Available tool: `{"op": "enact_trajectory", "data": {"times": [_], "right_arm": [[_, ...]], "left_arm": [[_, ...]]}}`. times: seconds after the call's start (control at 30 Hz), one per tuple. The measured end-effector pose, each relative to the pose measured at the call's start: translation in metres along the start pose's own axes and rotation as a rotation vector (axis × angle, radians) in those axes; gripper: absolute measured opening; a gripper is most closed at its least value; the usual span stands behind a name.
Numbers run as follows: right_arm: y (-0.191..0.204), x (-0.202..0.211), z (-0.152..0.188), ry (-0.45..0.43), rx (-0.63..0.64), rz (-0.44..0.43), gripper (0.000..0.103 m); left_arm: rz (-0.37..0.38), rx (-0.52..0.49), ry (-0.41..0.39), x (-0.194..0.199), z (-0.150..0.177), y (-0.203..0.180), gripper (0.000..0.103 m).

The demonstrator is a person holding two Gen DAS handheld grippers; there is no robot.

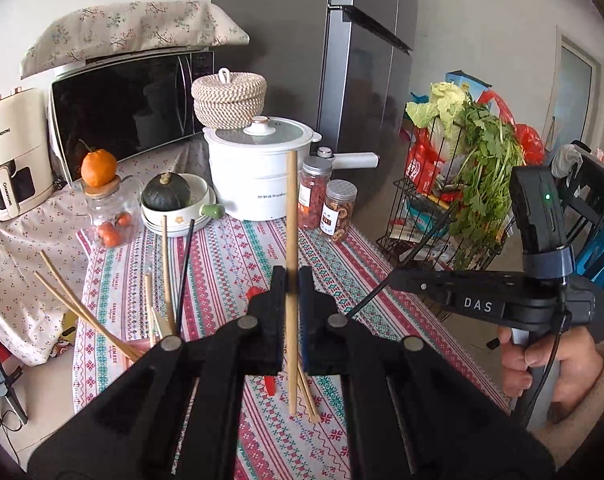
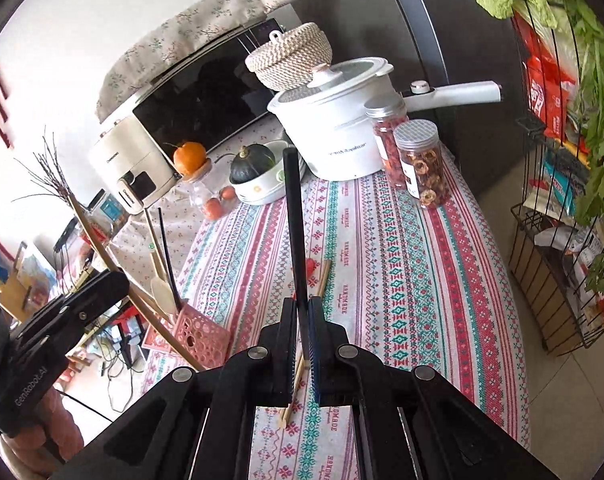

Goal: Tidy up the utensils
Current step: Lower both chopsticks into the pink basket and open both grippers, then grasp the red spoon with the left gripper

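We are carrying two utensils at once, each clear of the table. Our left gripper [image 1: 292, 280] is pinching a wooden chopstick [image 1: 291, 216] between nearly closed fingers, the stick standing almost upright with both ends free above and below the pads. Our right gripper [image 2: 301, 304] is clamping a black chopstick [image 2: 293, 216] in the same narrow way, its shaft pointing up and away from us.

The step in hand looks to us like delivery: both sticks are lifted and are heading for the pink perforated holder [image 2: 200, 336] at the left edge of the striped tablecloth [image 2: 402, 264], where several wooden and black sticks and a pale spatula are already standing (the holder's base is mostly hidden in the left view). A few wooden chopsticks [image 2: 322, 280] and a small red piece are lying on the cloth beneath the grippers, so the sorting is only partly done.

Next we are judging that each stick needs tipping lower end down over the holder's mouth, one at a time, threading between the leaning sticks without knocking them.
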State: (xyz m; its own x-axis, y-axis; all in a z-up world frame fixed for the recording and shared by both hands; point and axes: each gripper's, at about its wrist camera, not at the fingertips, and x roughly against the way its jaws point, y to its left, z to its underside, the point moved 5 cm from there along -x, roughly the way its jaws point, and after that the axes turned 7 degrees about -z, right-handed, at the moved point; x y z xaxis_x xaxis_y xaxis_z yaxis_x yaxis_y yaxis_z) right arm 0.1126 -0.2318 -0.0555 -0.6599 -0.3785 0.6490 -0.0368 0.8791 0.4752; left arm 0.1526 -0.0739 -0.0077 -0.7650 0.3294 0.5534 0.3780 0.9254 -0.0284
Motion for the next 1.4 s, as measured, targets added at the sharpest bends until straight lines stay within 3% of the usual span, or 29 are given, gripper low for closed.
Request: {"op": "enact_trajectory", "data": {"times": [0.17, 0.3, 0.6, 0.8, 1.07, 1.13, 1.4], "right_arm": [[0.034, 0.013, -0.012, -0.037, 0.082, -0.011, 0.005], [0.061, 0.018, -0.021, -0.049, 0.119, -0.045, 0.005], [0.118, 0.015, -0.031, -0.083, 0.199, -0.131, 0.005], [0.147, -0.001, -0.036, -0.105, 0.213, -0.207, 0.005], [0.171, -0.053, -0.024, -0.037, 0.216, -0.228, 0.005], [0.171, -0.065, -0.020, -0.011, 0.214, -0.221, 0.005], [0.160, -0.099, -0.011, 0.081, 0.185, -0.197, 0.007]], "left_arm": [[-0.044, 0.064, -0.132, 0.040, -0.007, 0.036, 0.007], [-0.143, 0.097, -0.223, 0.051, -0.006, 0.068, 0.007], [-0.226, 0.163, -0.209, 0.026, 0.008, 0.118, 0.007], [-0.221, 0.190, -0.129, 0.000, 0.020, 0.129, 0.007], [-0.212, 0.241, -0.026, -0.023, 0.033, 0.140, 0.007], [-0.209, 0.248, -0.012, -0.024, 0.034, 0.140, 0.012], [-0.205, 0.258, 0.004, -0.016, 0.037, 0.140, 0.052]]}}
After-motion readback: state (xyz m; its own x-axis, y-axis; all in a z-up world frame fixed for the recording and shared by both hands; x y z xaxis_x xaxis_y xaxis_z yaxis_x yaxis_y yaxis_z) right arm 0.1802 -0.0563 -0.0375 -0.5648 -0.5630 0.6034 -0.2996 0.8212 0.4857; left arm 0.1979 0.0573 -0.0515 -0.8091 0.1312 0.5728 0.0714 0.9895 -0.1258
